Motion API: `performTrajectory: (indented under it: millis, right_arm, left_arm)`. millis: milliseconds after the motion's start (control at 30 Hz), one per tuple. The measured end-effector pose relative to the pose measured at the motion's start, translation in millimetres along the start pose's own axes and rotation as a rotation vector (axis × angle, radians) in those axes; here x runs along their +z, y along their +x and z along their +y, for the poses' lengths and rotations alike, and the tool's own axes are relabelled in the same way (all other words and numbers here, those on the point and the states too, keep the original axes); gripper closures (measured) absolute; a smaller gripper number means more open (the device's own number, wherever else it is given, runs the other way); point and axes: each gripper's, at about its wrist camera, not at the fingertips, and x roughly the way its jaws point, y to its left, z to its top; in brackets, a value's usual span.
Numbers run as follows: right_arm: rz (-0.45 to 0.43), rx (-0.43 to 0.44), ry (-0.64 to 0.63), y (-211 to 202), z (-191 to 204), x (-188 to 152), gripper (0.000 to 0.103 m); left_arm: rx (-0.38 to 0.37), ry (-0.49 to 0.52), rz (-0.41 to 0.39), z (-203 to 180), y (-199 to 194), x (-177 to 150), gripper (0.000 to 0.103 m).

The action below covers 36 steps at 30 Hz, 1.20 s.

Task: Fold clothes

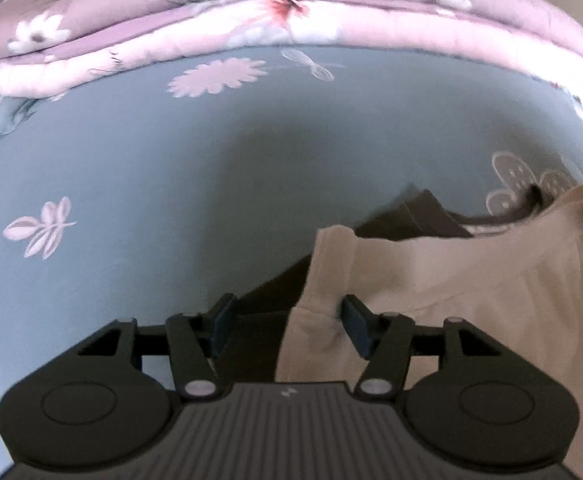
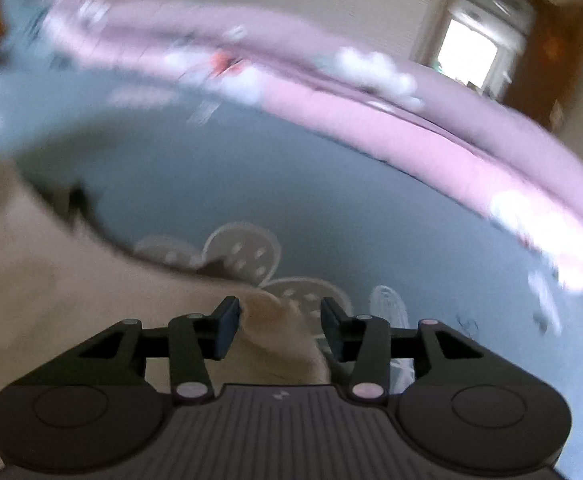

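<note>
left gripper [image 1: 287,328]: fingers apart. a fold of the beige garment [image 1: 431,292] sits in the gap, its edge against the inner face of the right-hand finger [image 1: 357,326]; the left-hand finger stands clear of the cloth, so no clamp.

right gripper [image 2: 279,330]: fingers apart. a bunched corner of the beige garment [image 2: 275,332] lies between them; whether either finger touches it is lost in motion blur.

beige garment lies on the bed sheet [image 1: 131,168], grey-blue with pale flower prints, at the near side of the bed. it partly covers a dark brown garment [image 1: 411,216], which shows past its far and left edges.

a folded pink floral quilt [image 1: 291,20] runs along the far edge of the bed, well apart from the clothes.

right wrist view heavily blurred; a bright doorway [image 2: 467,56] shows beyond the quilt.
</note>
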Motion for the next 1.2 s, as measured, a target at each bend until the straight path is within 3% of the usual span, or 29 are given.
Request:
performTrajectory:
  millis: [167,300,533,600,633,667,700,733,867,933,1033,1200]
  right_arm:
    - [-0.007,0.063,0.277,-25.9,-60.1,-9.7,0.048]
    - [0.043,0.130,0.425,-21.5,-91.7,-33.7,0.048]
    - [0.052,0.243,0.425,-0.5,-80.1,-53.5,0.048]
    - [0.063,0.247,0.410,8.4,-72.9,-52.0,0.048]
    - [0.072,0.249,0.400,12.9,-69.4,-52.0,0.049]
    - [0.087,0.253,0.389,17.5,-65.9,-51.6,0.056]
    - [0.097,0.252,0.377,20.7,-62.5,-51.2,0.088]
    - [0.096,0.245,0.363,21.5,-59.2,-51.0,0.098]
    - [0.037,0.182,0.359,13.9,-57.0,-49.1,0.100]
    - [0.014,0.146,0.399,12.5,-63.1,-48.1,0.100]
    - [0.105,0.131,0.405,31.4,-59.1,-51.3,0.099]
    - [0.068,0.169,0.470,2.4,-68.7,-50.5,0.078]
  left_arm:
    - [-0.016,-0.010,-0.077,6.9,-22.2,-8.9,0.049]
    - [-0.053,-0.064,-0.117,12.1,-23.4,-9.5,0.049]
    - [-0.096,-0.070,-0.094,9.4,-0.2,-6.0,0.049]
    - [-0.109,-0.085,-0.081,11.0,7.1,-6.9,0.051]
    - [-0.120,-0.081,-0.080,10.8,8.9,-8.4,0.057]
    - [-0.131,-0.076,-0.080,10.5,10.5,-9.9,0.064]
    - [-0.136,-0.057,-0.082,8.7,11.1,-11.4,0.083]
    - [-0.134,-0.035,-0.086,6.1,10.8,-12.8,0.086]
    - [-0.072,0.030,-0.132,-3.3,5.9,-12.5,0.090]
    - [-0.037,-0.001,-0.127,-3.5,11.1,-11.4,0.092]
    - [-0.013,-0.035,-0.107,-3.6,14.0,-10.6,0.088]
    - [-0.025,-0.017,-0.122,-2.9,-11.8,-10.6,0.078]
